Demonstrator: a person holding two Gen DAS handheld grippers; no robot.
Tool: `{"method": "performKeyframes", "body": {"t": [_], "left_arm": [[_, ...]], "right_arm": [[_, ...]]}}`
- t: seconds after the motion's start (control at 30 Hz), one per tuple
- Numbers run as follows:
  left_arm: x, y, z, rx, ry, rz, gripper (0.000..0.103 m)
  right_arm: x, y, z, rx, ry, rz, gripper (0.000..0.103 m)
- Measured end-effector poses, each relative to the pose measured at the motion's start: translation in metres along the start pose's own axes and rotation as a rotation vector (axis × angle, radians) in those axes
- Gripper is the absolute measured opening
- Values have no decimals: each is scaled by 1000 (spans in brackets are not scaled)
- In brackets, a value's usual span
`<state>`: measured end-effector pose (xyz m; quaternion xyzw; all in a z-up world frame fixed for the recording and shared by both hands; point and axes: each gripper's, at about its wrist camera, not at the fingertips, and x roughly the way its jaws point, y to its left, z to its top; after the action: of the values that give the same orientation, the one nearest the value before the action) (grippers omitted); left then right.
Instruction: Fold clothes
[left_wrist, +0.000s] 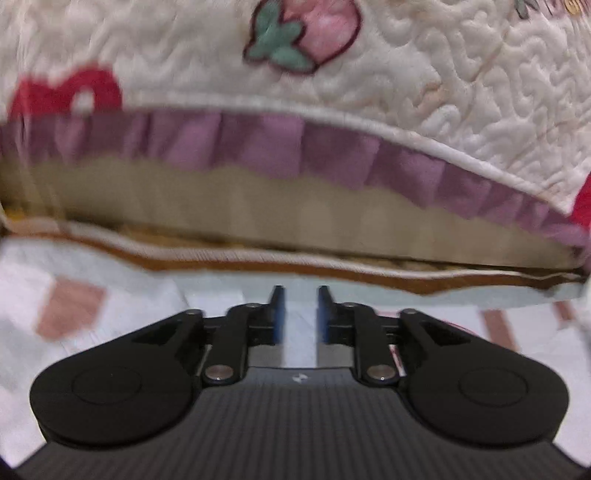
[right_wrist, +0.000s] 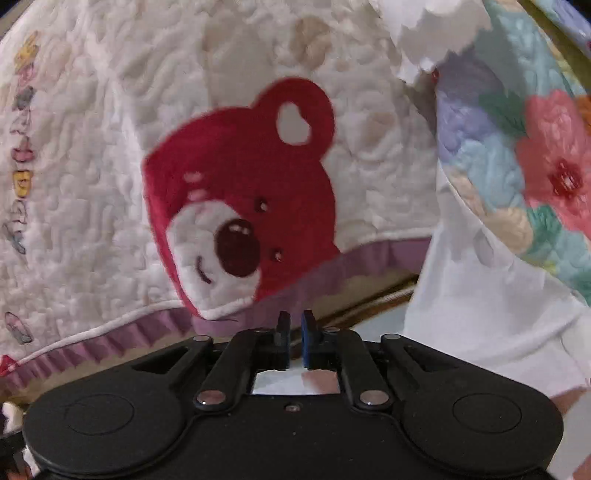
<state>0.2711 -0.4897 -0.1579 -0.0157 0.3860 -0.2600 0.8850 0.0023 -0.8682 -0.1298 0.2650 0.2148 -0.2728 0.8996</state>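
A white cloth with pink squares (left_wrist: 70, 306) lies flat under my left gripper (left_wrist: 300, 295), whose jaws stand open with a gap and hold nothing; it hovers just over the cloth. In the right wrist view the same white cloth (right_wrist: 480, 302) hangs in folds to the right of my right gripper (right_wrist: 294, 319). The right jaws are nearly together with a thin slit between them; whether they pinch fabric is unclear. Both views are motion-blurred.
A cream quilted cover (left_wrist: 461, 92) with a purple ruffle (left_wrist: 295, 147), a strawberry (left_wrist: 306, 35) and a red bear face (right_wrist: 243, 192) fills the background. A tan mattress side (left_wrist: 258, 206) lies below it. A floral quilt (right_wrist: 535, 155) hangs at right.
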Motion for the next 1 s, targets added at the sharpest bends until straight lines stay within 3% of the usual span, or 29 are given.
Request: {"method": "performKeyframes", "body": {"t": [0.1, 0.27, 0.47, 0.53, 0.67, 0.8, 0.87, 0.9, 0.93, 1.0], "left_arm": [[-27, 18, -7, 61, -3, -28, 44], [-68, 54, -17, 151, 18, -51, 46], [-102, 122, -39, 244, 65, 30, 52], [-105, 143, -46, 249, 61, 64, 52], [-97, 174, -53, 160, 89, 88, 52], [-97, 183, -57, 145, 90, 70, 52], [-98, 184, -58, 149, 88, 55, 53], [-99, 184, -59, 151, 85, 50, 53], [-100, 185, -59, 151, 83, 46, 54], [-102, 187, -61, 148, 84, 42, 56]], "right_arm": [[-14, 3, -30, -22, 39, 79, 36], [-23, 17, -96, -141, 202, 134, 35], [-39, 19, -146, -168, 267, 53, 37], [-47, 19, -152, -122, 272, 33, 37], [-67, 34, -172, -126, 288, 33, 37], [-76, 51, -201, -133, 396, 68, 46], [-73, 52, -218, -202, 437, -30, 44], [-74, 49, -221, -227, 420, -76, 32], [-76, 44, -220, -233, 393, -119, 32], [-77, 36, -216, -254, 364, -301, 33]]}}
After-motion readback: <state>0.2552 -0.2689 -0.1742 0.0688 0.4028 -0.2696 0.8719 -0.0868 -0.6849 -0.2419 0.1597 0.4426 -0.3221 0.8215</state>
